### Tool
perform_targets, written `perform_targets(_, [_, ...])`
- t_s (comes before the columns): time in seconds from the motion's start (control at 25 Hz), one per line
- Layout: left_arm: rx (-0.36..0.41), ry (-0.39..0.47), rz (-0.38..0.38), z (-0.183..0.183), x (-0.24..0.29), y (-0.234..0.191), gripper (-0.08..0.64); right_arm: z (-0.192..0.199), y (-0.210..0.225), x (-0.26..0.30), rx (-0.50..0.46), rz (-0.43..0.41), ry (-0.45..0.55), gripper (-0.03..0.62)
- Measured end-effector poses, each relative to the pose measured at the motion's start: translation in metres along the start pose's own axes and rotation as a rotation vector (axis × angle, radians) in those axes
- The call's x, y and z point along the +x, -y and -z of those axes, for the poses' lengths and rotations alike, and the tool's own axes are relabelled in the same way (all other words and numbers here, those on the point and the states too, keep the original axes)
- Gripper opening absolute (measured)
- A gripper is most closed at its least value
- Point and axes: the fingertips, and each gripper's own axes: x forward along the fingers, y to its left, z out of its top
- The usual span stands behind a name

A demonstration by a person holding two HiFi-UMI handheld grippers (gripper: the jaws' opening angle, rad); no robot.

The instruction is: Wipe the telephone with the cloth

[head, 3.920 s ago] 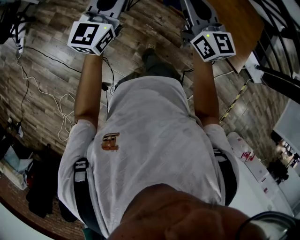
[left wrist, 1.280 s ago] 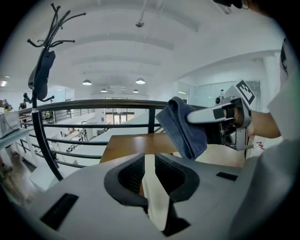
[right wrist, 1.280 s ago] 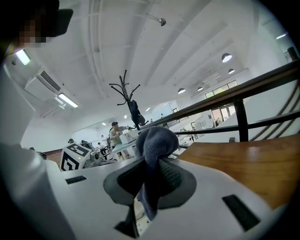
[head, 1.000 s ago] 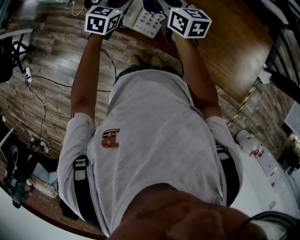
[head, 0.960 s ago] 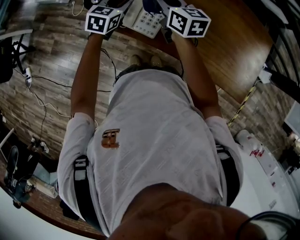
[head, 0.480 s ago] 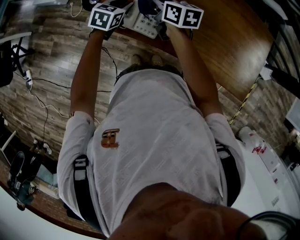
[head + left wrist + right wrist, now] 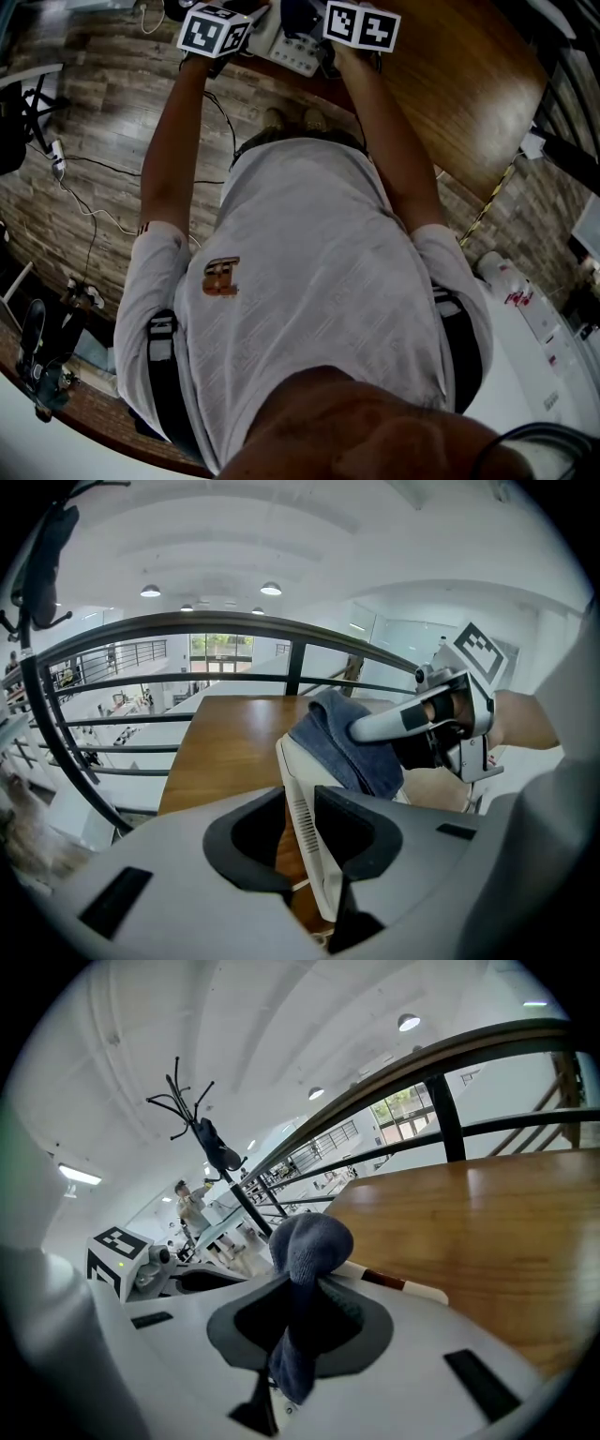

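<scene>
It is a big, bright, open hall with a plank floor, and the work goes on at the near edge of a brown wooden table (image 7: 459,94) that the person leans toward with both arms stretched out. The telephone (image 7: 296,52), white with a grey keypad, sits at that edge between the two marker cubes. The left gripper (image 7: 302,803) has its jaws nearly together on the thin vented side of the phone body, gripping it firmly, and the phone looks tipped up rather than lying flat. The right gripper (image 7: 302,1302) is closed on the blue cloth (image 7: 343,742), which bunches into a rounded wad beyond its jaws and lies against the upper part of the phone.

To my eye the wiping is under way. Phone steadied, cloth in contact, but only one end is covered, and the keypad and lower body seem left to do. How clean any part is, I cannot tell.

A dark railing (image 7: 187,625) curves just beyond the table, clear of the work. A coat stand (image 7: 202,1124) is well off, and cables (image 7: 84,202) trail over the floor to the person's left. The only real crowding is the two grippers close together over one small phone.
</scene>
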Motion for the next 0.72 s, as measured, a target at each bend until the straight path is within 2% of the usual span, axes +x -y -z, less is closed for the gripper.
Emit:
perform_targets(0.36, [-0.01,0.01,-0.001,0.003,0.002,-0.004,0.094,0.007,0.038,-0.023,-0.019,0.114,-0.006,0.072])
perform_targets(0.72, [-0.001,0.005,-0.008,0.004,-0.001,0.0,0.094,0.018,0.079,-0.075,0.006,0.208,0.028,0.072])
